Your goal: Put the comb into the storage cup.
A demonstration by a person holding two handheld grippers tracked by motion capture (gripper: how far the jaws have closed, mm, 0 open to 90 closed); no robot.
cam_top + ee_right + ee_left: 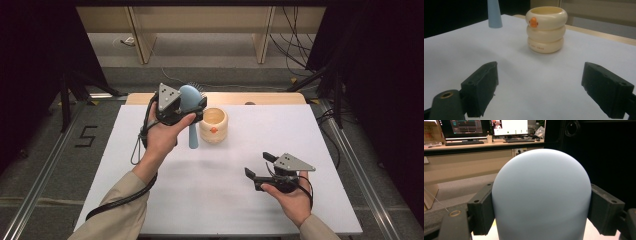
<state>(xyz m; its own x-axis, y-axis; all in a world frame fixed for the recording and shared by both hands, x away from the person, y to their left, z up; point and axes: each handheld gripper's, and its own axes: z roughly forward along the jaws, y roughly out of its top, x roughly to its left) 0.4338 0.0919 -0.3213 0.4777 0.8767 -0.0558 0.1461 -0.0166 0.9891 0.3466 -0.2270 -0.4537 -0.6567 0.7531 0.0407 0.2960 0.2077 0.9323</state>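
Observation:
My left gripper (192, 102) is held above the far left part of the table and is shut on the wide head of a light blue hairbrush (189, 96). In the left gripper view the brush's rounded back (541, 192) sits squeezed between both black pads. Its handle hangs down toward the table, just left of a cream ribbed cup (213, 125) with an orange mark. My right gripper (258, 165) rests low at the front right, open and holding nothing. In the right gripper view the cup (546, 28) stands upright ahead of it, with the brush handle's tip (494, 15) at the far left.
A white board (225, 200) covers the table, with a wooden strip (270, 98) along its far edge. Metal rails run down both sides. Beyond the table are wooden furniture legs and loose cables on the floor.

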